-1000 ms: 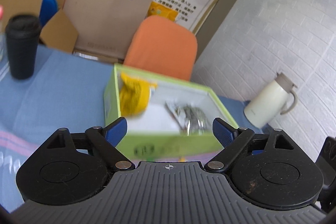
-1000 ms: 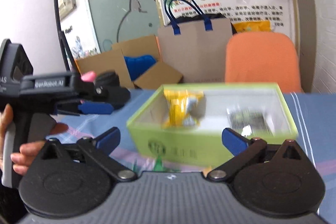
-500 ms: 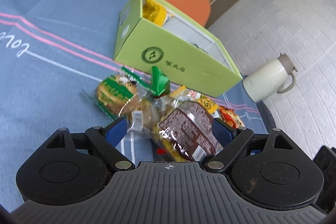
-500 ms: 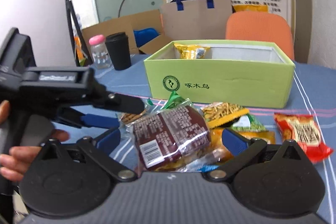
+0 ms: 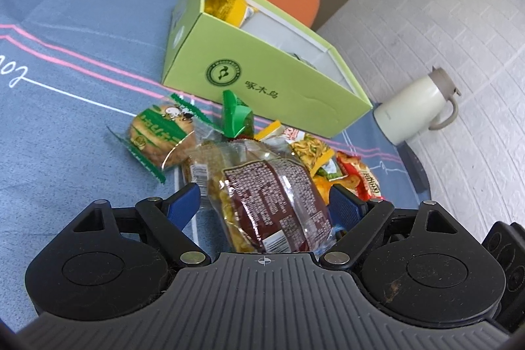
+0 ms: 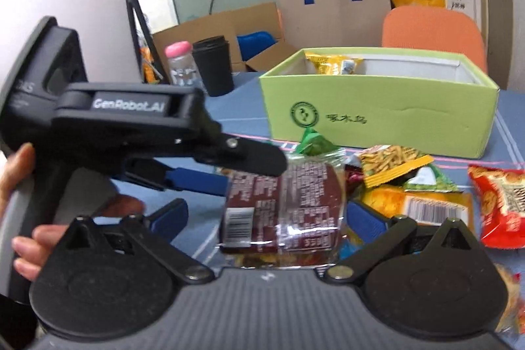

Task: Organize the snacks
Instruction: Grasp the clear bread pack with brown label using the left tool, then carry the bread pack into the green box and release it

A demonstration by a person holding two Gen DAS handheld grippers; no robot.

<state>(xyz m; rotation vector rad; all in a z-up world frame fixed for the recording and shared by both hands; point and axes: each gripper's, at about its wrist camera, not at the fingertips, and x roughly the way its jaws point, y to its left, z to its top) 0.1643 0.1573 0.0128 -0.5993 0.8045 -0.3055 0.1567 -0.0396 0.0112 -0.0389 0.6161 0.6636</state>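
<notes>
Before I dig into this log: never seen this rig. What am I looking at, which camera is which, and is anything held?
There is no robot arm here. A person holds a two-finger gripper in each hand, and a fisheye camera on each looks forward along its blue-padded fingers.

The left wrist view shows the left gripper open around a clear-wrapped snack pack with a dark red label; the pads do not appear to press it, so nothing is clamped yet. The right wrist view shows the right gripper, also open, low behind the same pack, with the left gripper and the person's hand at its left.

On the blue tablecloth lies a heap of small snack packets before an open light green cardboard box, which already holds a yellow snack packet. A white thermos jug stands further right.
</notes>
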